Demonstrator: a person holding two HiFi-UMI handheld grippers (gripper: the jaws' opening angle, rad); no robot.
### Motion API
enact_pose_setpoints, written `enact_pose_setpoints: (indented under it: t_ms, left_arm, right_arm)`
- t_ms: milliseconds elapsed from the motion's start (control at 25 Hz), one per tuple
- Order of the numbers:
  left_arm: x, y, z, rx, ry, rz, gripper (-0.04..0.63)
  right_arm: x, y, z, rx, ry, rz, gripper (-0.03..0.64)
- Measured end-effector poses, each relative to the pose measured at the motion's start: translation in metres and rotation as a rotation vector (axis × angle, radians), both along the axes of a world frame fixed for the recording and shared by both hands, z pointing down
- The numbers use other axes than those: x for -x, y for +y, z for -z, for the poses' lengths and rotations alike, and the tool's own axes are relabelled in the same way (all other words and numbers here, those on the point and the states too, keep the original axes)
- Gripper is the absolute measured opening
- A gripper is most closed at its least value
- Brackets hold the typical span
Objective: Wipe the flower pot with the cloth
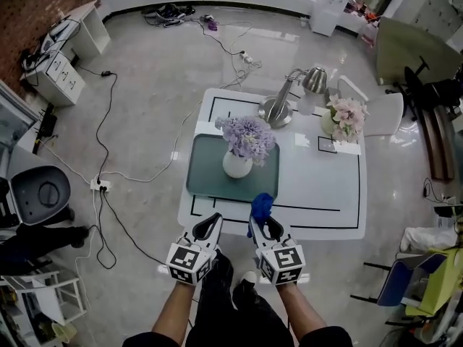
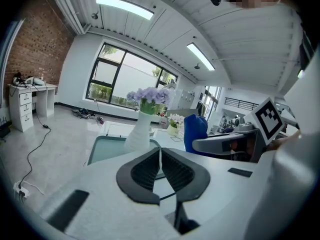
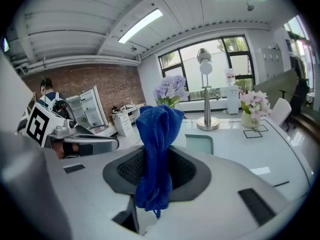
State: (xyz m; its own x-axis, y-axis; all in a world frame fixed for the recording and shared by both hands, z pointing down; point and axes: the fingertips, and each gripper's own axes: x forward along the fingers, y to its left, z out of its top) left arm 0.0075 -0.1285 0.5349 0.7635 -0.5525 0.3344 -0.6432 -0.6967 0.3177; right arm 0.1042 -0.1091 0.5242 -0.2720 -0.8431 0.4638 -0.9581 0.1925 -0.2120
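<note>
A white flower pot [image 1: 236,165] with purple flowers [image 1: 247,136] stands on a green mat [image 1: 205,172] on the white table. My right gripper [image 1: 260,221] hovers at the table's near edge, shut on a blue cloth [image 1: 261,204] that sticks up from its jaws. In the right gripper view the cloth [image 3: 156,145] hangs folded between the pads, hiding the pot below the flowers [image 3: 170,89]. My left gripper [image 1: 213,221] is beside it, shut with nothing held. In the left gripper view the pot [image 2: 139,131] stands straight ahead beyond the closed jaws [image 2: 160,156].
A metal desk lamp [image 1: 286,98] and a second pot with pink flowers [image 1: 342,119] stand at the table's far side. Black outlines are marked on the tabletop [image 1: 318,186]. Cables and a power strip [image 1: 100,185] lie on the floor at left.
</note>
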Motion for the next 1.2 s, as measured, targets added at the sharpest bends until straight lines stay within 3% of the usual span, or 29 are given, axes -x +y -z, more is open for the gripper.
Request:
enact_pose_setpoints:
  t_ms: [640, 1200]
  left_arm:
    - [-0.082, 0.186, 0.057, -0.092, -0.012, -0.027, 0.018]
    - [-0.094, 0.248, 0.075, -0.148, -0.107, -0.097, 0.018]
  right_arm:
    - [-0.08, 0.193, 0.031, -0.045, 0.05, 0.064, 0.106]
    - [-0.076, 0.26, 0.05, -0.096, -0.009, 0.095, 0.106]
